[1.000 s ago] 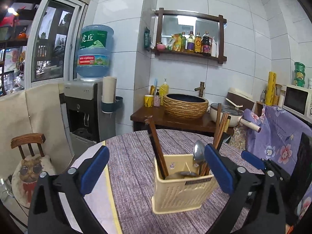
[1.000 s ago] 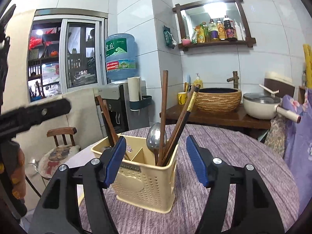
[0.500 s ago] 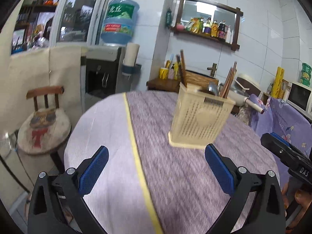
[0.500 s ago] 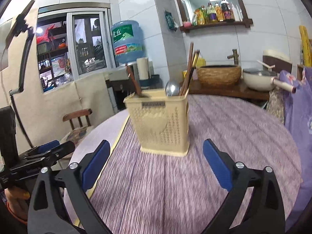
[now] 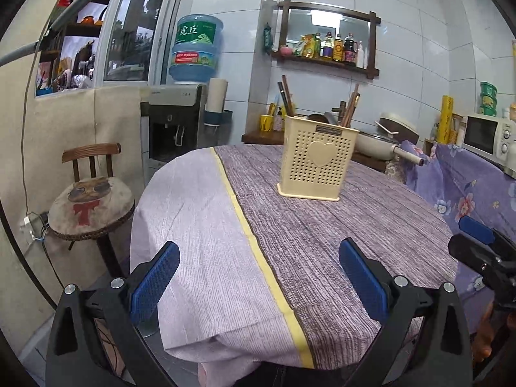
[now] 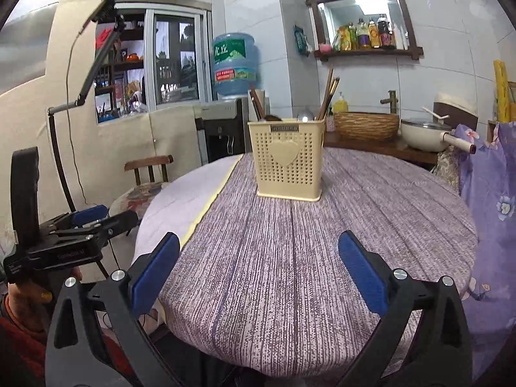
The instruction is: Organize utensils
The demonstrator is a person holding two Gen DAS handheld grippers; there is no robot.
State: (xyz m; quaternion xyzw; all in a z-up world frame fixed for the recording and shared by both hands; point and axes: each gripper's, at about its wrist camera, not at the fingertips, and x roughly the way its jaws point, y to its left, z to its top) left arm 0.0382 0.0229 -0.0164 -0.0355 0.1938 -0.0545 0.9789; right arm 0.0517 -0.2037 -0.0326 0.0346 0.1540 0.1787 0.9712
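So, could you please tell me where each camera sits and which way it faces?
Left wrist: on the left claw, open, at the table's near edge, facing the utensil holder; right claw at far right.
Right wrist: on the right claw, open, facing the holder; left claw and hand lower left.
Shared: holder, table, water dispenser.

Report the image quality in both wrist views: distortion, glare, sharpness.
Left wrist view: strong fisheye bending of the wall tiles, dark corners, utensil holder sharp. Right wrist view: same barrel curve, ceiling-light glare in the shelf mirror, tablecloth weave crisp, no motion blur.
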